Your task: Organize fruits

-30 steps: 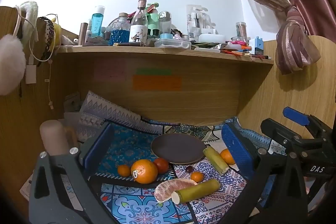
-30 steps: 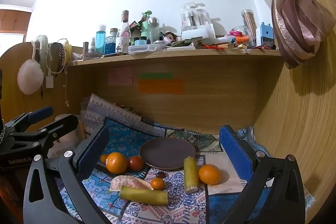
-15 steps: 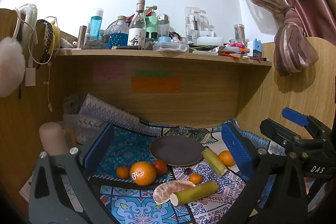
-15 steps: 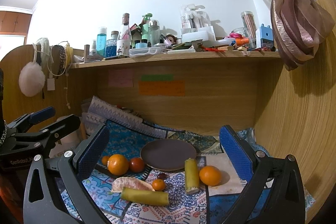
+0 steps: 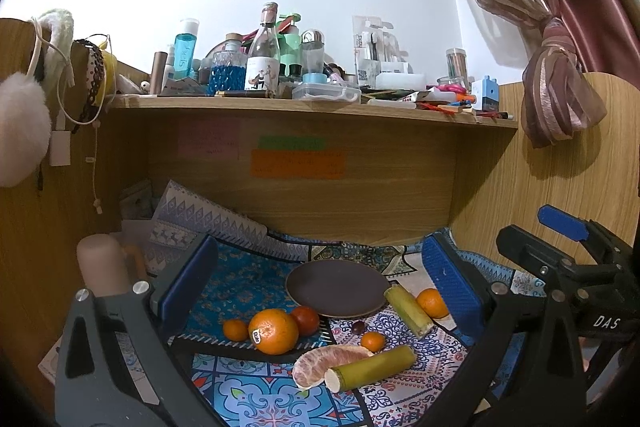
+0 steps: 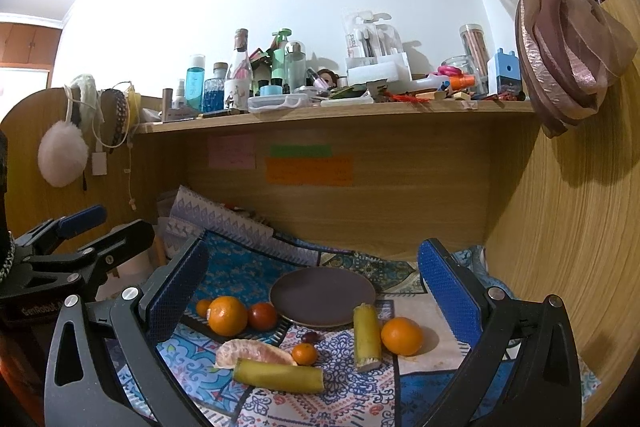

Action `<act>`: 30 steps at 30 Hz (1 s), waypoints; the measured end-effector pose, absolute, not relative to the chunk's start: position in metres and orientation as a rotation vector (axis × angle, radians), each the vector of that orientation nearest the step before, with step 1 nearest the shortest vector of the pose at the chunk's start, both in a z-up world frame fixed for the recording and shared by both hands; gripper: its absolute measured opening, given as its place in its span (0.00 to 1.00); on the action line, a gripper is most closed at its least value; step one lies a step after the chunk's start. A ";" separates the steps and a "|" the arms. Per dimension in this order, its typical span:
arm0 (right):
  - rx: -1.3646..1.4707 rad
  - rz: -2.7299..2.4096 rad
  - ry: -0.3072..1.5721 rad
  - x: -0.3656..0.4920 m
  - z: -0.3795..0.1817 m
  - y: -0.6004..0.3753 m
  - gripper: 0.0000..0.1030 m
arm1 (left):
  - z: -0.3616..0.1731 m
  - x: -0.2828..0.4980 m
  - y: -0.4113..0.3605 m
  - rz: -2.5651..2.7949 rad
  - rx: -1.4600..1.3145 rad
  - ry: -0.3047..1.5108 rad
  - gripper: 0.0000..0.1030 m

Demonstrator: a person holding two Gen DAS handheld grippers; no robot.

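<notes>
Change: we're barely shifting vs a sec ago, both rigs hovering, fruit sliding a touch lower in view.
Left gripper (image 5: 316,291): jaws spread wide, holding nothing; big orange (image 5: 273,331) sitting low btwn them, nearer left pad.
Right gripper (image 6: 312,287): jaws wide apart too, empty; sugarcane piece (image 6: 367,335) & orange (image 6: 401,335) lying low, twd right pad.
Plate (image 6: 288,301): bare, centred btwn jaws, farther out than the fruit.
Meaning: we're judging nothing sorted yet, first pick pending.

left wrist: faces desk from left | right wrist: from right | shared: plate (image 5: 338,287)
</notes>
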State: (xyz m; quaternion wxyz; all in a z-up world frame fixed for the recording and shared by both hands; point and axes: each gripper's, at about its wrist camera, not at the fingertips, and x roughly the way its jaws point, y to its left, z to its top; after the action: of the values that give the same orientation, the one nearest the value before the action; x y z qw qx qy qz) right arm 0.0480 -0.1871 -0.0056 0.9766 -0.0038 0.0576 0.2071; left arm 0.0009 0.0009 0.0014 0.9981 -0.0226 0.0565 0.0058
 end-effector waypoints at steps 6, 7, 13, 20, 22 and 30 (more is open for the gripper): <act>-0.007 0.417 0.114 0.047 -0.005 -0.187 1.00 | 0.002 0.000 0.001 0.012 -0.044 0.113 1.00; -0.007 0.417 0.114 0.047 -0.005 -0.187 1.00 | 0.002 0.000 0.001 0.012 -0.045 0.113 1.00; -0.005 0.417 0.112 0.046 -0.004 -0.187 1.00 | 0.003 -0.001 0.001 0.011 -0.046 0.109 1.00; -0.004 0.417 0.111 0.046 -0.004 -0.187 1.00 | 0.003 -0.001 0.001 0.012 -0.045 0.109 1.00; -0.004 0.419 0.111 0.046 -0.004 -0.188 1.00 | 0.003 -0.001 0.002 0.011 -0.045 0.109 1.00; -0.007 0.423 0.115 0.047 -0.004 -0.185 1.00 | 0.004 -0.001 0.003 0.014 -0.045 0.111 1.00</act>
State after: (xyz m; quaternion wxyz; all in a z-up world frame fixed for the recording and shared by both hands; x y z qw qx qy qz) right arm 0.0471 -0.1848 -0.0039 0.9761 -0.0037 0.0569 0.2097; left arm -0.0014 0.0031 0.0040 0.9982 -0.0224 0.0554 0.0070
